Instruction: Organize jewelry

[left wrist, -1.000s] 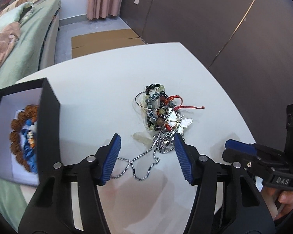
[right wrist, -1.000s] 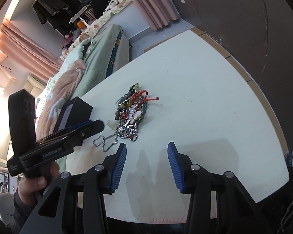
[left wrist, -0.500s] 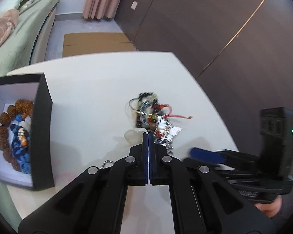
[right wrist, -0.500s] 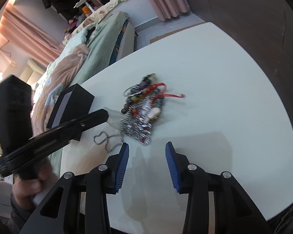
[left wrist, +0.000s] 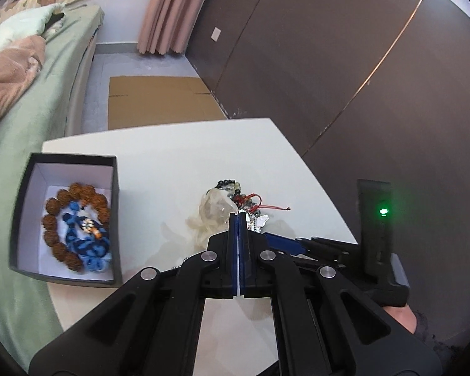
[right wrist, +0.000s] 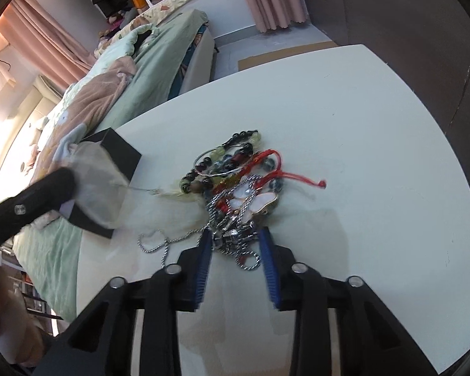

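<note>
Having snapped closed since a second ago, the left gripper [left wrist: 238, 219] pinches the sheer organza pouch [left wrist: 214, 211] – lifted now – while the right gripper [right wrist: 236, 244] is closing around the tangled silver chain necklace [right wrist: 235, 235].

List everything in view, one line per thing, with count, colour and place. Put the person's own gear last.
table: one, white, under everything.
box: one, black outside and white inside, open, on the table's left part.
bead bracelet: one, brown, inside the box.
cord piece: one, blue, inside the box.
jewelry pile: one tangle, beads, red cord, silver chain, butterfly pendant, mid table.
sheer pouch: one, whitish, lifted beside the pile.
bed: one, green cover, beyond the table.
cardboard: one sheet, brown, on the floor.
left gripper: black with blue pads, shut on the sheer pouch.
right gripper: closing around the chain.
</note>
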